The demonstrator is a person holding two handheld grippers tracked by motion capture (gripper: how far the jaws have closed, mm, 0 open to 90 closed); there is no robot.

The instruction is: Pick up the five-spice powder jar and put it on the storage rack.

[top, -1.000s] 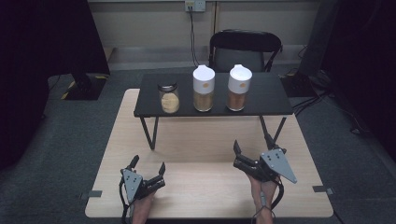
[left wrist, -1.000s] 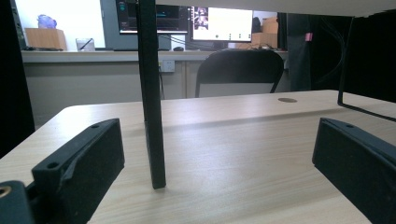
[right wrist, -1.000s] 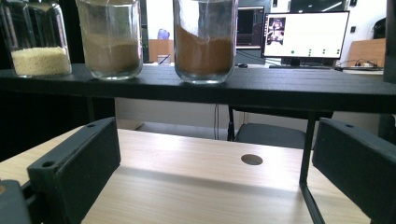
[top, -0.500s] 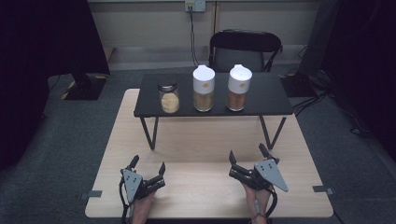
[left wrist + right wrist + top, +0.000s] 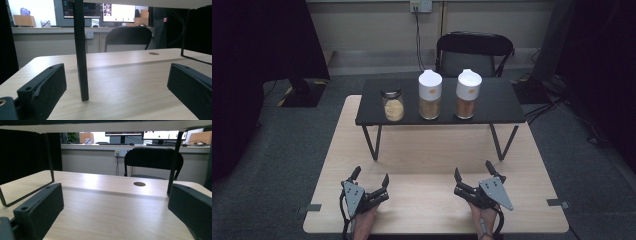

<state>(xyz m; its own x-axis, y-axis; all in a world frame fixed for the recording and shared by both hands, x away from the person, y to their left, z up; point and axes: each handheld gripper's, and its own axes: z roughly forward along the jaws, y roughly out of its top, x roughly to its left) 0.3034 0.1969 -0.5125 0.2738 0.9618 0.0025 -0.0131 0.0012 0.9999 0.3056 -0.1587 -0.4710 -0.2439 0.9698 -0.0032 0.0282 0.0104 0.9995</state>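
Your left gripper [image 5: 371, 183] sits low at the near edge of the wooden table [image 5: 427, 165], at about 7 o'clock in the high view, with your left hand [image 5: 362, 226] coming in from the bottom edge behind it. Its jaws stand wide apart and hold nothing, pointing toward 1 o'clock, and its grey plate faces up. In the left gripper view, that gripper [image 5: 112, 82] looks along the tabletop [image 5: 125, 82] at a black leg [image 5: 81, 50] of the raised shelf, which stands on the wood just ahead between the jaws. Your right gripper [image 5: 472, 176] rests at about 5 o'clock in the high view, also close to the table's near edge, jaws spread wide and empty, aimed toward 11 o'clock, with your right hand [image 5: 482, 220] behind it. In the right gripper view, this gripper [image 5: 115, 205] lies low and level, looking under the shelf toward a black chair [image 5: 153, 160]. The black shelf [image 5: 439, 102] stands at 12 o'clock, well apart from both grippers. On it stand a small jar [image 5: 392, 104] at the left, a white-capped bottle [image 5: 430, 94] in the middle, and a second white-capped bottle [image 5: 468, 93] to the right of it, all upright.
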